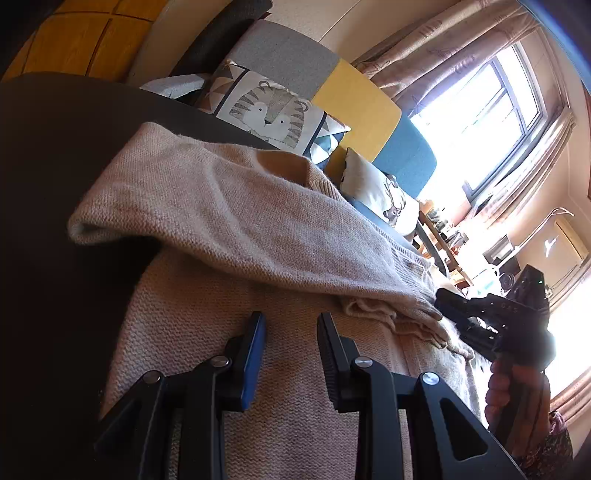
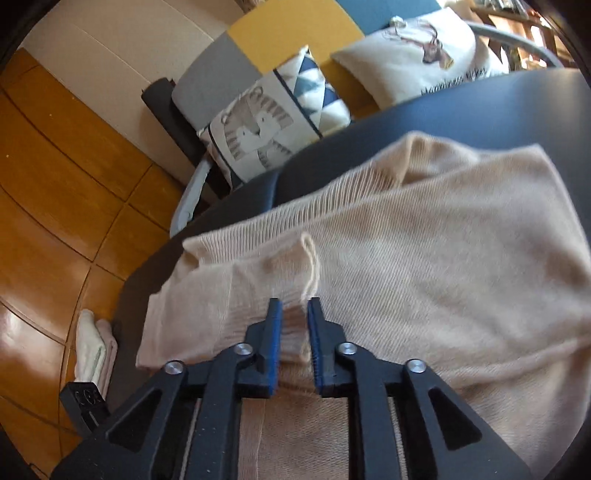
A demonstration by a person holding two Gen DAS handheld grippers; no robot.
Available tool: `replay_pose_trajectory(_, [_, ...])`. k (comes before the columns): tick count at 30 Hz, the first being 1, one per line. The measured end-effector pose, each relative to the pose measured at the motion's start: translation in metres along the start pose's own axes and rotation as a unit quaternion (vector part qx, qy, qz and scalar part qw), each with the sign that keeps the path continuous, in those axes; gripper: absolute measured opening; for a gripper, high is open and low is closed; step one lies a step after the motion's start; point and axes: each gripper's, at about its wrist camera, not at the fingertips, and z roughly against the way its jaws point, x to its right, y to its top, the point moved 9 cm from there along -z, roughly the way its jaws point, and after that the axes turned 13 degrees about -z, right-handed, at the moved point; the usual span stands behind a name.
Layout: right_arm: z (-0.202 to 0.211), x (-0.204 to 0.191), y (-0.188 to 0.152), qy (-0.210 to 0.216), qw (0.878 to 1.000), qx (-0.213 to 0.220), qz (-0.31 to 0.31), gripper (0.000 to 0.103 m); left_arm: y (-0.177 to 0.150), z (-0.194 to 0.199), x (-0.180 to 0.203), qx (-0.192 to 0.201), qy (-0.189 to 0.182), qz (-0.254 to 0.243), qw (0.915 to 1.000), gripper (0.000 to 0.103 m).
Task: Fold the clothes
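The left wrist view shows a beige knit sweater (image 1: pixel 229 221) lying on a dark tabletop (image 1: pixel 55 184). One sleeve (image 1: pixel 207 206) is folded across the body of the sweater. The left gripper (image 1: pixel 291 354) hangs just over the knit, and its jaws are spread apart with nothing between them. Off to the side, a hand (image 1: pixel 517 398) holds the right gripper (image 1: pixel 454 310), which sits at the ribbed end of the sleeve.

In the right wrist view, the right gripper (image 2: pixel 295 343) has the ribbed cuff (image 2: pixel 295 328) of the sleeve between its blue pads (image 2: pixel 275 347). The jaws are pulled in close on the cuff, and it looks like they are pinching it, though the picture is a bit blurry there. The sweater (image 2: pixel 443 258) covers much of the tabletop (image 2: pixel 406 110).

Behind the tabletop is a sofa (image 2: pixel 288 33) with grey, yellow and blue parts. A tiger cushion (image 2: pixel 258 125) leans on it, and a deer cushion (image 2: pixel 417 59) is next to that. The floor (image 2: pixel 55 166) is shiny brown wood. A small folded cloth (image 2: pixel 92 350) lies on the floor by the edge of the tabletop. In the left wrist view a bright window (image 1: pixel 487 118) with curtains (image 1: pixel 443 44) fills the far corner.
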Motion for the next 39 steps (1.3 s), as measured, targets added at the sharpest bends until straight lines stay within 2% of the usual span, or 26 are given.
replay_pose_trajectory(1, [-0.004,0.000,-0.003,0.004,1.000,-0.004,-0.006,0.035,0.000,0.000,0.000,0.000,0.000,0.000,1.0000,0.028])
replay_pose_trajectory(4, [-0.012,-0.008,-0.007,0.017,1.000,-0.004,-0.005,0.035,0.000,0.000,0.001,0.000,0.003,-0.003,1.0000,0.028])
replay_pose_trajectory(5, [-0.014,-0.012,-0.008,0.020,1.000,-0.002,0.000,0.031,0.000,0.000,0.001,0.001,0.003,-0.003,1.0000,0.028])
replay_pose_trajectory(7, [-0.010,-0.020,-0.006,0.004,0.999,0.020,0.031,0.008,0.000,0.001,0.001,0.001,0.002,-0.003,1.0000,0.028])
replay_pose_trajectory(13, [0.012,-0.047,0.008,-0.051,0.986,0.098,0.126,0.008,0.000,0.001,-0.001,0.005,-0.006,0.005,1.0000,0.028])
replay_pose_trajectory(15, [0.026,-0.048,0.020,-0.066,0.980,0.133,0.133,0.008,-0.001,0.002,-0.001,0.006,-0.008,0.006,0.9999,0.028])
replay_pose_trajectory(17, [0.032,-0.042,0.029,-0.072,0.979,0.142,0.126,0.008,-0.001,0.002,-0.001,0.007,-0.009,0.007,0.9999,0.028])
replay_pose_trajectory(20, [0.028,-0.023,0.034,-0.074,0.984,0.125,0.107,0.008,-0.001,0.002,-0.001,0.008,-0.011,0.008,0.9999,0.028])
replay_pose_trajectory(25, [0.017,0.010,0.024,-0.089,0.986,0.110,0.089,0.008,0.001,0.001,-0.002,0.008,-0.014,0.012,0.9998,0.028])
replay_pose_trajectory(31, [0.007,0.029,0.015,-0.084,0.988,0.106,0.074,0.009,0.008,-0.002,-0.002,-0.017,0.002,0.010,0.9998,0.029])
replay_pose_trajectory(35, [0.006,0.036,0.013,-0.076,0.989,0.108,0.062,0.009,0.028,-0.015,-0.007,-0.035,0.018,-0.010,0.9992,0.029])
replay_pose_trajectory(39, [0.006,0.040,0.012,-0.073,0.990,0.110,0.058,0.009,0.050,-0.028,-0.019,-0.044,0.051,-0.064,0.9956,0.029])
